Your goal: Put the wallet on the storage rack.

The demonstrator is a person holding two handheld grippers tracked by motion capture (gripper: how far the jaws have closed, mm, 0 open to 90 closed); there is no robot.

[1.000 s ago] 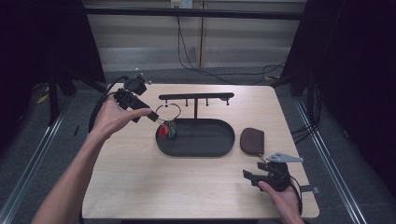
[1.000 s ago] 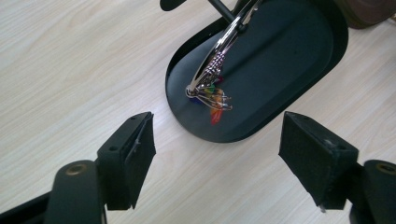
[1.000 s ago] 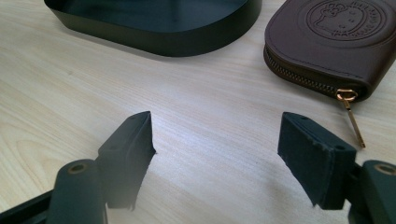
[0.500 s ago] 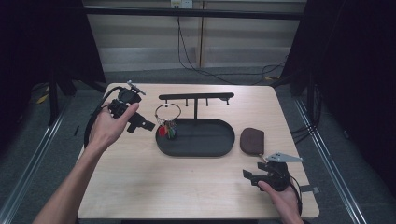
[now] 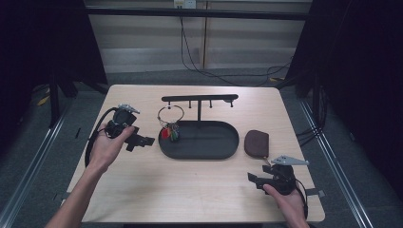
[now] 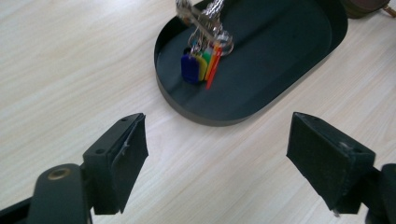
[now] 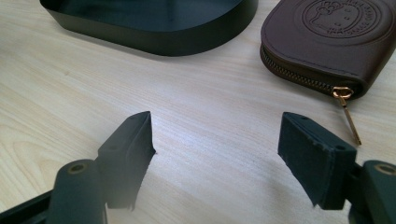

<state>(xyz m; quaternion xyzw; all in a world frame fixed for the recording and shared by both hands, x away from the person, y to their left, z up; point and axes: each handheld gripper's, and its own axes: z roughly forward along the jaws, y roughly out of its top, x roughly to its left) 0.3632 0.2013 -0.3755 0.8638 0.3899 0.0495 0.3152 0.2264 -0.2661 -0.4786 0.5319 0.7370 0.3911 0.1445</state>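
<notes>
- the key ring (image 5: pixel 170 124) is seen hanging from a peg of the black hook stand (image 5: pixel 199 99), its coloured tags (image 6: pixel 201 65) dangling over the near end of the oval tray (image 5: pixel 223 149); a second ago it was at the tips of the left gripper (image 5: pixel 142 141), so it has just been let go.
- the jaws of the left gripper have just been opening and are now spread wide, with nothing between them but bare tabletop (image 5: pixel 142 190); the keys lie ahead of them and well apart.
- since the earlier pictures the left gripper has been drawn back from the stand and lowered beside the tray's end.
- the right gripper (image 5: pixel 256 179) has not been moved; its jaws stand apart and empty, low over the tabletop, with the brown zip pouch (image 7: pixel 327 37) ahead and to one side of them, untouched.
- the hanging step is judged done; if more is to be handled, the pouch seems the likeliest thing, being nearest the right jaws.
</notes>
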